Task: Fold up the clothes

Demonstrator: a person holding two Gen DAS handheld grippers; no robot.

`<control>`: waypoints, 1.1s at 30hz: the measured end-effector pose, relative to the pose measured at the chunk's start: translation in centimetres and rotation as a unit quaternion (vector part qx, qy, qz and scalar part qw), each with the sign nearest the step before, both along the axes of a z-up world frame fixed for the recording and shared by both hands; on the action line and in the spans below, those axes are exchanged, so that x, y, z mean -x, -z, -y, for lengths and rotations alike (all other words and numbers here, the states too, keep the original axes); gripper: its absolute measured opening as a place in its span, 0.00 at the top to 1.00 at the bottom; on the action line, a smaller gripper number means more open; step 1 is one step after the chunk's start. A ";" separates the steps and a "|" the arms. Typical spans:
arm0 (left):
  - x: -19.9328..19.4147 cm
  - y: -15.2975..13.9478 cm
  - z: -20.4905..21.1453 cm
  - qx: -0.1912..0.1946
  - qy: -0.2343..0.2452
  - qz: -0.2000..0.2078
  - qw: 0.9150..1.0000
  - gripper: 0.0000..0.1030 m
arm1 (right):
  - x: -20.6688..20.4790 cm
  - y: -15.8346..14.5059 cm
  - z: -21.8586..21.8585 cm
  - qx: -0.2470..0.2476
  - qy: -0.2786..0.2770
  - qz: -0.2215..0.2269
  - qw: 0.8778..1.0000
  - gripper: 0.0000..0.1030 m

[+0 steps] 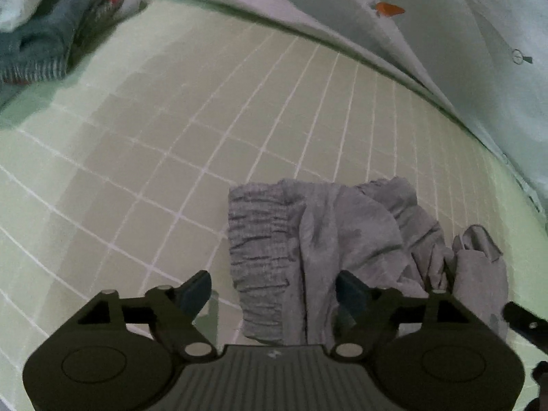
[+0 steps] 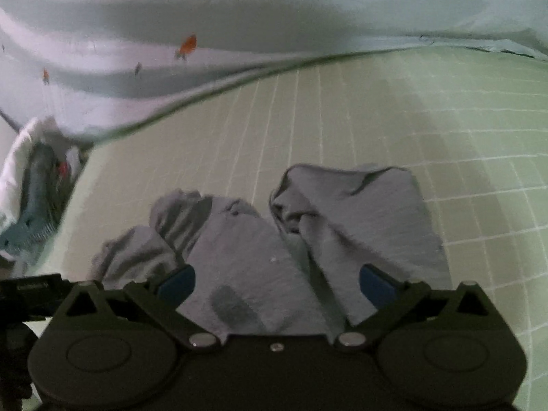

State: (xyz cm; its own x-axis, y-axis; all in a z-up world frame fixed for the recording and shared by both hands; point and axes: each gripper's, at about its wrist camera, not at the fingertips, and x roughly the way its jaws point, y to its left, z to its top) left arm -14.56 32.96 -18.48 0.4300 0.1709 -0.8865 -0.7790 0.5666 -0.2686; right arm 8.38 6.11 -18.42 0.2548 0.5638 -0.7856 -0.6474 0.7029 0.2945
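A pale green mat (image 1: 171, 144) ruled with a white grid covers the work surface, and behind it hangs a light sheet (image 1: 445, 34) printed with small orange shapes. At the far left corner sits a heap of other laundry (image 1: 41, 44), teal and striped, well apart from your work. Directly ahead of both grippers lies a grey garment (image 1: 325, 239), bunched on the mat near you. It looks like thin jersey knit, rumpled into loose folds, with a gathered, ribbed band, probably an elastic waistband (image 1: 257, 246), along its left side in the left wrist view. From the right wrist view, the same garment (image 2: 308, 226) shows several lumpy lobes and a faint darker patch near you. It should handle as light, limp and non-slippery, sagging wherever it is unsupported, so take it by the waistband or another firm hem edge rather than mid-cloth. Your left gripper (image 1: 274, 291) stands wide apart, holding nothing, with the waistband between its fingers. Your right gripper (image 2: 277, 282) is likewise spread wide and empty, over the cloth.
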 end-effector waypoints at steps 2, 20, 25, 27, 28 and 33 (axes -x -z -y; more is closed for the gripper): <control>-0.1 0.6 0.0 0.012 -0.004 0.004 1.000 0.23 | -0.3 0.3 -0.8 0.024 0.006 -0.006 1.000 0.00; -0.8 0.9 0.5 0.020 -0.002 -0.009 1.000 0.47 | -4.9 3.2 0.3 0.093 0.017 0.037 0.995 0.84; -0.8 1.0 0.4 0.025 -0.007 -0.014 1.000 0.47 | -6.9 -0.6 0.9 0.070 0.019 0.129 0.989 0.93; -0.7 1.0 0.4 0.025 -0.008 -0.015 1.000 0.47 | -8.7 -3.7 1.8 0.056 0.052 0.188 0.979 0.93; -0.7 1.0 0.4 0.025 -0.008 -0.015 1.000 0.47 | -9.7 -5.5 2.4 0.047 0.075 0.221 0.971 0.93; -0.4 1.2 0.4 0.033 -0.016 -0.018 0.999 0.47 | -14.0 -12.8 6.5 0.020 0.207 0.349 0.914 0.92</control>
